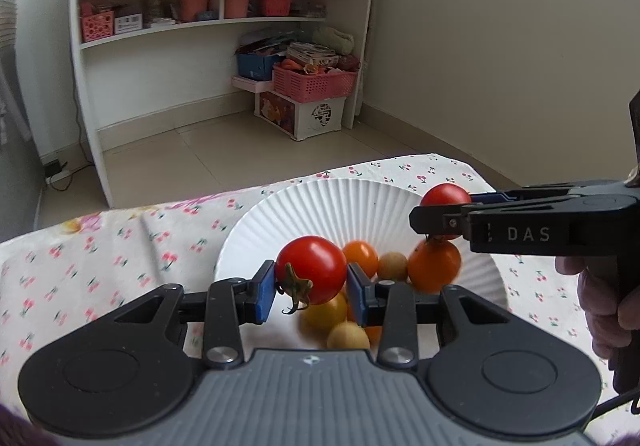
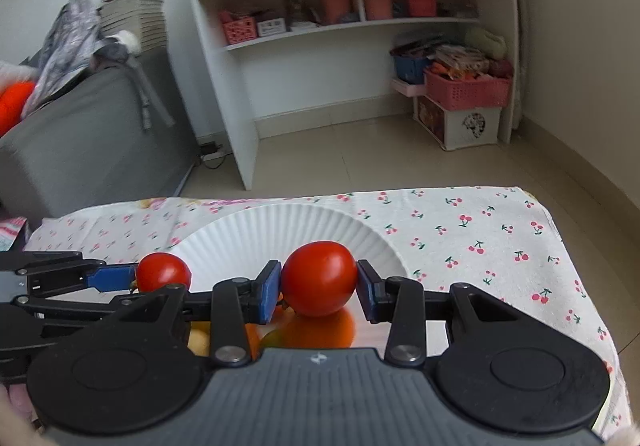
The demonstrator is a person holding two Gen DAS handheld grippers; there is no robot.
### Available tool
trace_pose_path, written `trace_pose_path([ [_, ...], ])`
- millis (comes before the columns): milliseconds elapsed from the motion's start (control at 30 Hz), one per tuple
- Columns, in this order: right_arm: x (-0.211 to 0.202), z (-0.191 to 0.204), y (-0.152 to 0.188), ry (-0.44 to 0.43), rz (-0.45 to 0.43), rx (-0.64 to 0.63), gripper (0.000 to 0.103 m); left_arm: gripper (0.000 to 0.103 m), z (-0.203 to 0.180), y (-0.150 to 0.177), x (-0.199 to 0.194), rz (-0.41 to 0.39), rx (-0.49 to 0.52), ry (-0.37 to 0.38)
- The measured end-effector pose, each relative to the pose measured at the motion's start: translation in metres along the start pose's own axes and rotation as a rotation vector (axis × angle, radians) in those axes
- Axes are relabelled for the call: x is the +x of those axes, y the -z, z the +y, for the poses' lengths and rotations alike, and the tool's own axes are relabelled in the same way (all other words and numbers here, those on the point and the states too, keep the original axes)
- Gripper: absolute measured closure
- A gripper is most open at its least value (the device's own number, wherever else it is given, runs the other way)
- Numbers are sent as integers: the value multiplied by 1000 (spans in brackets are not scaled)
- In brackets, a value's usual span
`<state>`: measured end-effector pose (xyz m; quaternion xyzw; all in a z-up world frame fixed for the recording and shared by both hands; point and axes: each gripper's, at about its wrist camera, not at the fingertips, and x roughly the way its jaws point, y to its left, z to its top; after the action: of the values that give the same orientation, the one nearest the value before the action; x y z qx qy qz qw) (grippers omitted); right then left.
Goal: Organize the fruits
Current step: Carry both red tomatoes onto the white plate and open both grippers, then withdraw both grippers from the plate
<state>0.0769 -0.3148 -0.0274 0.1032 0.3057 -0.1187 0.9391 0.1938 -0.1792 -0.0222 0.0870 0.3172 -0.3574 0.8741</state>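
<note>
My left gripper is shut on a red tomato with a green stem, held above the white fluted paper plate. In the left wrist view my right gripper reaches in from the right, shut on a second red tomato over the plate's right side. The right wrist view shows that tomato pinched between blue pads, with the left gripper and its tomato to the left. On the plate lie orange tomatoes, yellow ones and small tan round fruits.
The plate sits on a table under a cherry-print cloth, whose far edge drops to a tiled floor. Beyond stands a white shelf unit with pink baskets. A grey sofa is at the left. A hand grips the right tool.
</note>
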Motion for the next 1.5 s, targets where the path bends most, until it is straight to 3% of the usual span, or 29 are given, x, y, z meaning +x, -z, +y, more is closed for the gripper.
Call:
trace_pose_path([
  [167, 11, -7, -1, -21, 18, 57, 66, 77, 6, -6, 25, 33, -17, -1],
  [367, 24, -4, -5, -16, 61, 41, 66, 77, 8, -9, 39, 55, -46, 26],
  [600, 29, -1, -9, -33, 82, 42, 66, 76, 6, -10, 43, 50, -40, 31],
  [833, 19, -5, -14, -31, 55, 60, 59, 70, 5, -11, 33, 34, -37, 35],
  [1100, -4, -8, -11, -5, 40, 98, 44, 42, 2, -10, 1, 23, -12, 1],
  [1333, -31, -1, -5, 40, 27, 87, 26, 29, -2, -3, -37, 10, -27, -24],
  [1500, -50, 6, -3, 58, 16, 88, 20, 19, -4, 5, -65, 7, -51, -30],
])
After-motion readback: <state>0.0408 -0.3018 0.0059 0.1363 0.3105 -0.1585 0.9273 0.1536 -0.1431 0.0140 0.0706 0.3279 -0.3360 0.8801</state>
